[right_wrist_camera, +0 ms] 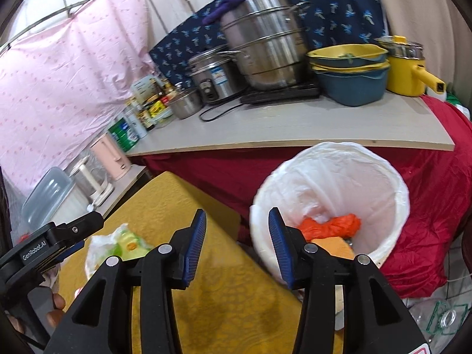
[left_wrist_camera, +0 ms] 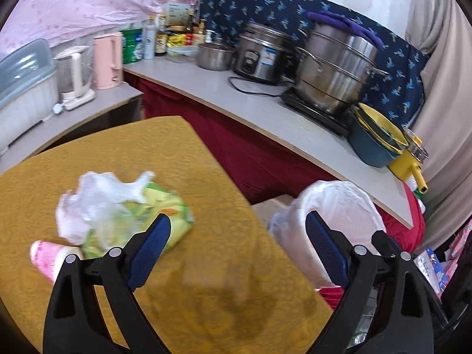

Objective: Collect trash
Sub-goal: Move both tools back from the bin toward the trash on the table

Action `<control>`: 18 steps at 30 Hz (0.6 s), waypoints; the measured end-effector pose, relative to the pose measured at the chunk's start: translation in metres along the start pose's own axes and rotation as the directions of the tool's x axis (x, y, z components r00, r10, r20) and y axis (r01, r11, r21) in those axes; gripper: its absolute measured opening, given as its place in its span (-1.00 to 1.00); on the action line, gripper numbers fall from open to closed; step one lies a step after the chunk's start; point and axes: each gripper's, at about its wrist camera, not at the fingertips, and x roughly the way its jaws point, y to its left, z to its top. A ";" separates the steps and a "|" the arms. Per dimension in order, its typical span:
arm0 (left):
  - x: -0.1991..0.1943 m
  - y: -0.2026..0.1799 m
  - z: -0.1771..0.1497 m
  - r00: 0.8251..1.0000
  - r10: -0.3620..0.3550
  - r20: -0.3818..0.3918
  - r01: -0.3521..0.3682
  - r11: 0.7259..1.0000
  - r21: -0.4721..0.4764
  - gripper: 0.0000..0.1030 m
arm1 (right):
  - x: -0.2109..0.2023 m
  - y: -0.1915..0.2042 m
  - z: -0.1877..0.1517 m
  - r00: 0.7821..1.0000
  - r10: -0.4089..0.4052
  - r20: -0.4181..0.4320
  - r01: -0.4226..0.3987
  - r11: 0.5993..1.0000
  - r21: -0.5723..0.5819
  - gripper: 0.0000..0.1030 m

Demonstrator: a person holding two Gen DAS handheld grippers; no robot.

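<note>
The white-lined trash bin (right_wrist_camera: 330,203) stands just ahead and to the right of the right gripper (right_wrist_camera: 237,246), off the table's edge, and holds a crumpled orange bag (right_wrist_camera: 333,225), some white plastic and a flat orange-tan piece beneath them. The right gripper's blue-padded jaws are spread wide with nothing between them, the right pad hanging over the bin's near rim. The left gripper (left_wrist_camera: 237,249) is likewise released and empty, poised above the table; in the left wrist view the bin (left_wrist_camera: 333,218) shows behind its right finger. Ahead and left of that gripper lies the remaining trash: a crumpled white plastic bag (left_wrist_camera: 91,203) resting on a green and yellow wrapper (left_wrist_camera: 165,215), whose near end sits just beyond the left fingertip, and a pink and white packet (left_wrist_camera: 48,258) beside them, closer in. All three lie on the table's mustard-yellow patterned cloth (left_wrist_camera: 206,280). Beyond the table runs a pale counter (right_wrist_camera: 295,129) skirted in dark red fabric, carrying a tall steel steamer pot (right_wrist_camera: 265,44), a rice cooker (right_wrist_camera: 212,76), stacked blue and yellow basins (right_wrist_camera: 351,73), a yellow pot (right_wrist_camera: 407,70) and a cluster of bottles and jars. A pink kettle (left_wrist_camera: 107,60) stands on a lower shelf further left, with a pink sheet hanging behind.
</note>
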 end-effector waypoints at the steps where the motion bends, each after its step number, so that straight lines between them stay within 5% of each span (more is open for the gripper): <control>1: -0.006 0.011 -0.001 1.000 0.024 0.008 -0.024 1.000 -0.003 0.72 | 0.000 0.009 -0.002 1.000 0.012 -0.003 -0.012 1.000 -0.012 -0.14; 18: -0.051 0.163 -0.030 0.967 0.253 -0.022 -0.253 0.957 -0.140 0.72 | 0.026 0.150 -0.049 0.976 0.173 -0.133 -0.195 0.965 -0.173 -0.13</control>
